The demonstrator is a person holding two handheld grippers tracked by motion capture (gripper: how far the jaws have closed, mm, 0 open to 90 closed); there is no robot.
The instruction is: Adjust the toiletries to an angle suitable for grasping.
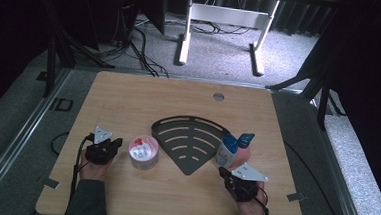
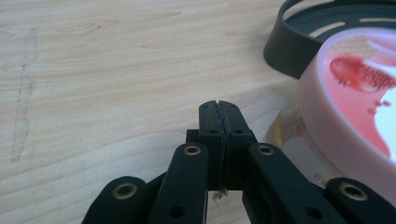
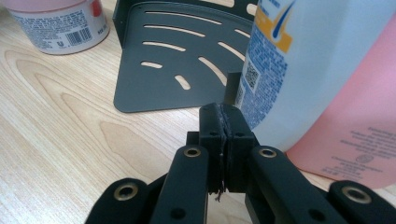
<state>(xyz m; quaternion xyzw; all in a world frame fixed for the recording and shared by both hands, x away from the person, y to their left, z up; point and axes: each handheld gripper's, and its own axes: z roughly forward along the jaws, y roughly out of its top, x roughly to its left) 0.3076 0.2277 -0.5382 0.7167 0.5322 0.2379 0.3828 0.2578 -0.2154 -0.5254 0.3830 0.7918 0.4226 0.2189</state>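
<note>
we've got the round pink tub with a strawberry-print lid (image 1: 143,152) just beside our left gripper (image 2: 219,109), fingers pressed together; right gripper (image 3: 219,113) fingers too, by the white blue-capped bottle (image 1: 227,151).

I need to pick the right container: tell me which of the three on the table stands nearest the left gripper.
The round tub with the pink strawberry lid, just right of the left gripper. The white bottle and pink bottle stand across the black corner shelf.

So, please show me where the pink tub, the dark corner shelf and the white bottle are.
pink tub (image 1: 143,152), high view, on its lid.
dark corner shelf (image 1: 189,137), high view, on its slotted floor.
white bottle (image 3: 299,60), right gripper view, on its printed side.
</note>
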